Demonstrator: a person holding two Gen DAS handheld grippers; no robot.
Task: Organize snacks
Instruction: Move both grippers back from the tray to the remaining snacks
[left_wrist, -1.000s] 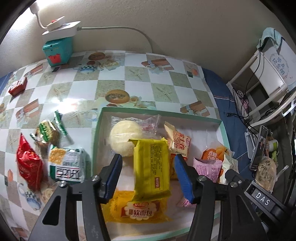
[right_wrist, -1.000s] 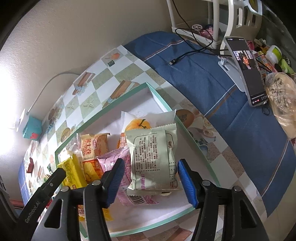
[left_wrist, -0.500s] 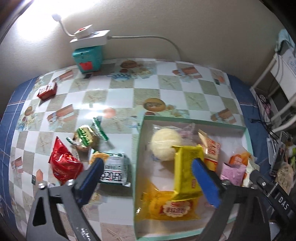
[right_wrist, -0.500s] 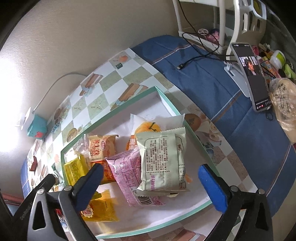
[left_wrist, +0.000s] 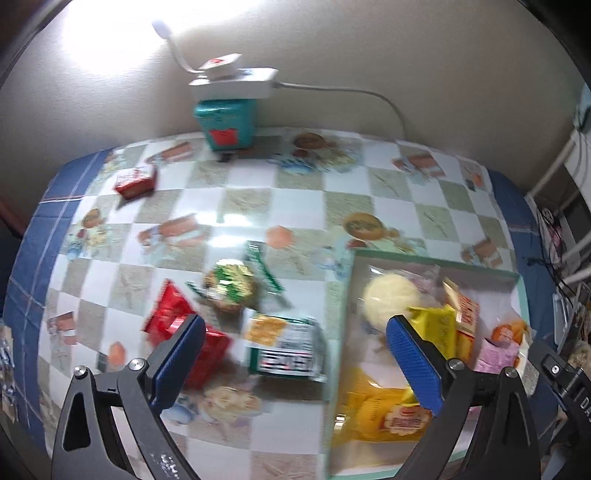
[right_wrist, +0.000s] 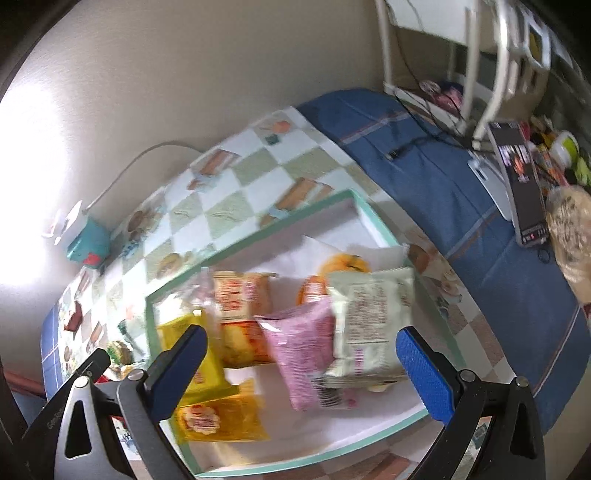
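Observation:
A green-rimmed white tray (left_wrist: 424, 255) (right_wrist: 373, 221) holds several snack packs: a yellow pack (left_wrist: 436, 325) (right_wrist: 192, 354), a round pale bun (left_wrist: 389, 301), a pink pack (right_wrist: 306, 350) and a pale green pack (right_wrist: 369, 314). My left gripper (left_wrist: 295, 358) is open and empty above a green-white pack (left_wrist: 284, 347) lying on the table left of the tray. A red pack (left_wrist: 177, 325) and a green wrapped snack (left_wrist: 231, 284) lie beside it. My right gripper (right_wrist: 301, 369) is open and empty above the tray's near side.
A small red box (left_wrist: 135, 181) lies far left on the checked tablecloth. A teal box (left_wrist: 225, 122) with a white power strip on it stands at the wall. A phone on a stand (right_wrist: 521, 184) and a white rack (right_wrist: 480, 66) are to the right.
Both grippers opened wide and drew back from the tray. The left gripper swung left, from over the yellow pack to over the green-white pack on the table.

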